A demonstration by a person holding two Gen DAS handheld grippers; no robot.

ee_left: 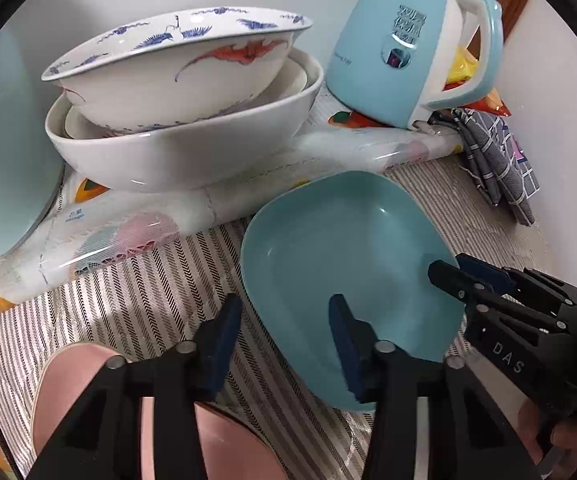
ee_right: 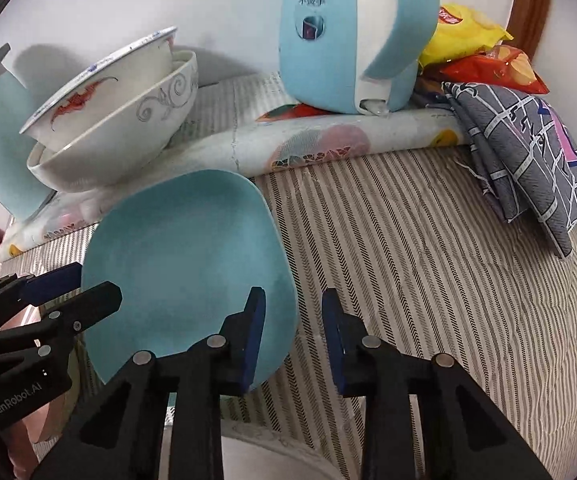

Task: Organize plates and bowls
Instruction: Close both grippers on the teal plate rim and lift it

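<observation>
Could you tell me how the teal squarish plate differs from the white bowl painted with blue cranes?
The teal squarish plate is plain and shallow with rounded corners; the white bowl painted with blue cranes is patterned, round and deep. The plate lies alone over the striped mat, with both grippers at its rim; the crane bowl sits tilted, nested in other white bowls on the rolled floral cloth. Both face upward.

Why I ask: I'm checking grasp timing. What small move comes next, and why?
Probably close both pairs of fingers: the left gripper and right gripper each straddle an opposite rim of the teal plate, not yet pressing it.
</observation>
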